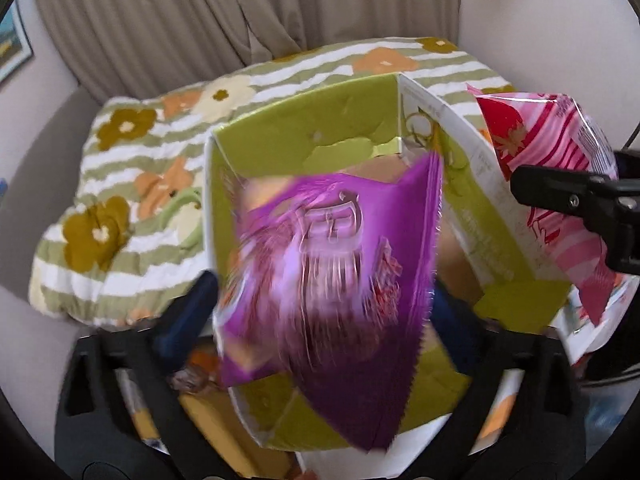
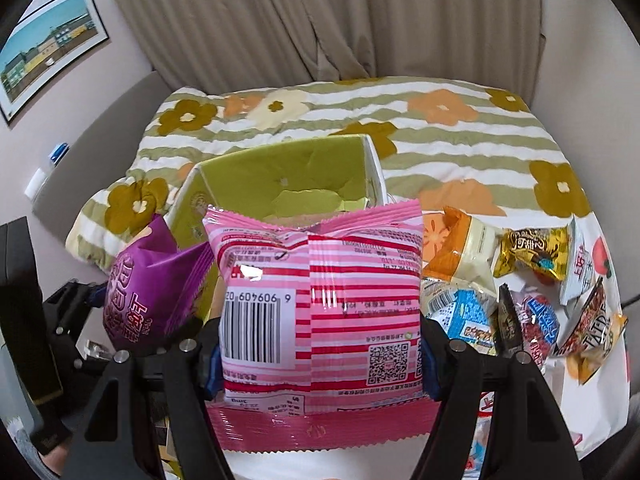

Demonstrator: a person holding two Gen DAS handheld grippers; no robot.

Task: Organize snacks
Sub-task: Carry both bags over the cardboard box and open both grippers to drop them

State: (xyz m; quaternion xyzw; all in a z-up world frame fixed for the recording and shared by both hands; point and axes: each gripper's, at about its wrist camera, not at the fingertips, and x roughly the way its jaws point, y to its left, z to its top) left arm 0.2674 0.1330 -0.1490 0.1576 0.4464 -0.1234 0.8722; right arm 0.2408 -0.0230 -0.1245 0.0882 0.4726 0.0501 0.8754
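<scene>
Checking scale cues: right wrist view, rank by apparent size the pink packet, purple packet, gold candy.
1. pink packet, largest, though it sits right at the camera in the right tool, so nearness inflates it.
2. purple packet.
3. gold candy, smallest and farther off.

Left wrist view: angled steeply down from close above the green box (image 1: 304,136), purple packet (image 1: 332,264) blurred and filling the centre, own fingers (image 1: 188,316) at the bottom edge. Right wrist view: also tilted down, just beside and right of the left one, pink packet (image 2: 320,304) close against the lens. Shared by both: box, both packets, flowered blanket (image 2: 460,140), curtain (image 2: 300,20).
</scene>
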